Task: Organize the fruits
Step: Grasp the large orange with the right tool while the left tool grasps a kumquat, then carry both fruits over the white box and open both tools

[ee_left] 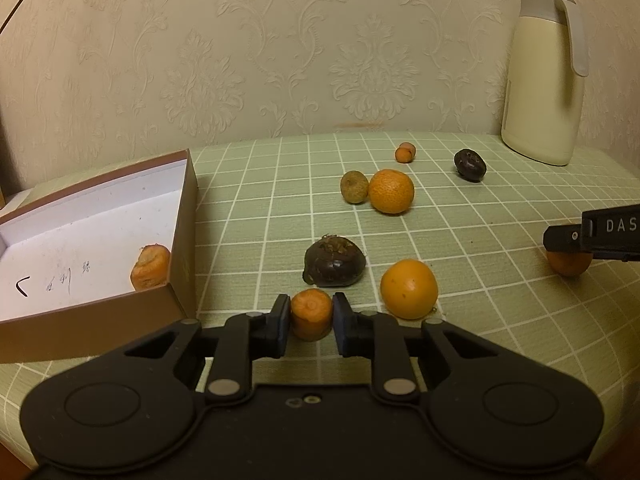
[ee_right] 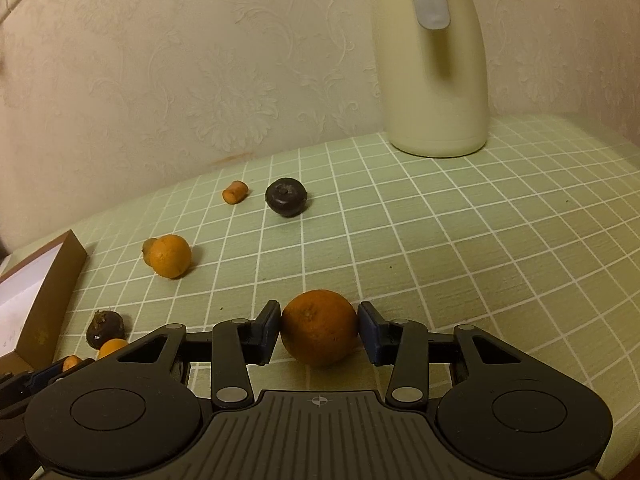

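Observation:
My left gripper is shut on a carrot chunk that rests on the green checked tablecloth, just right of the open cardboard box. Another carrot chunk lies in the box. My right gripper has its pads against both sides of a tangerine on the cloth. Loose on the cloth are two more tangerines, two dark water chestnuts, a brownish-green fruit and a small carrot piece.
A cream thermos jug stands at the back right against the wallpapered wall. The right gripper's tip shows at the right edge of the left wrist view. The box sits at the left in the right wrist view.

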